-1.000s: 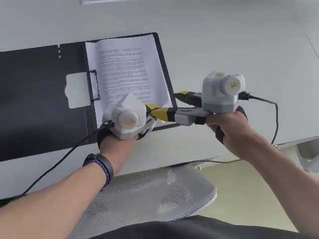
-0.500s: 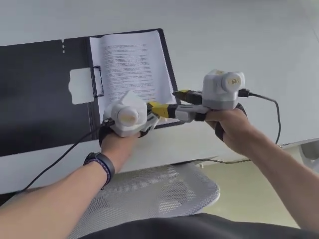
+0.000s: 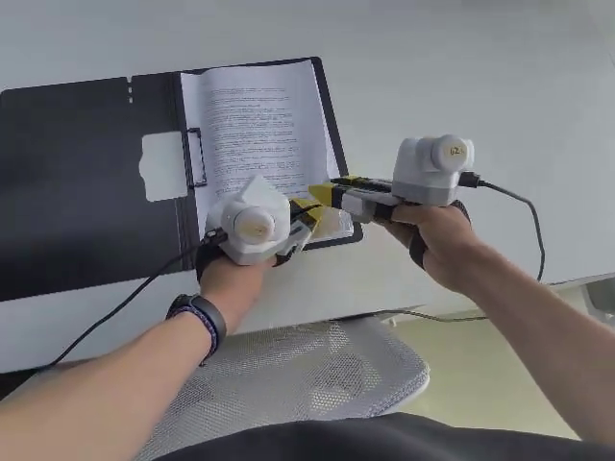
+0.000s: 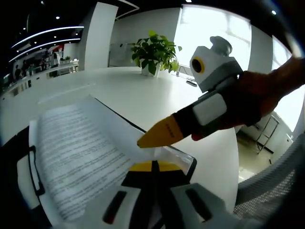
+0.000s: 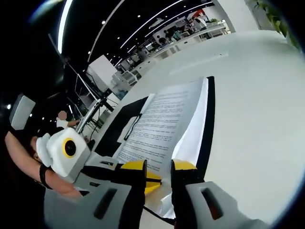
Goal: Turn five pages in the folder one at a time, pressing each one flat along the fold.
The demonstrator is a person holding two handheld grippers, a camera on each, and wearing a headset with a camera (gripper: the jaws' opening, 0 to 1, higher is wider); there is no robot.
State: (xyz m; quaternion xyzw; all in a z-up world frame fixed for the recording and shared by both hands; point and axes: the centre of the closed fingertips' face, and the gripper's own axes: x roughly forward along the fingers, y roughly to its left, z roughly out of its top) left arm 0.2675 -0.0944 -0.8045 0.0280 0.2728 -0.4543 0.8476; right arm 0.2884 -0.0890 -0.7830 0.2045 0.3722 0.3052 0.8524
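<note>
The black folder (image 3: 77, 192) lies open on the white table, with a stack of printed pages (image 3: 259, 125) on its right half. My left gripper (image 3: 307, 213) is shut, its yellow tips at the bottom edge of the pages near the right corner. My right gripper (image 3: 322, 194) comes in from the right, just above the left one's tips. In the right gripper view its jaws (image 5: 158, 167) stand a little apart at the lower right corner of the top page (image 5: 162, 124). In the left gripper view that page (image 4: 76, 152) curls up over the right gripper's tip (image 4: 157, 136).
The table (image 3: 461, 77) stretches bare behind and to the right of the folder. Its front edge runs just below the folder, with a mesh chair (image 3: 307, 375) under my arms. Cables trail from both grippers. A potted plant (image 4: 155, 50) stands far back.
My right gripper has moved left and slightly up, onto the page's lower right corner. The left gripper has stayed at the bottom edge. The head camera has shifted a little.
</note>
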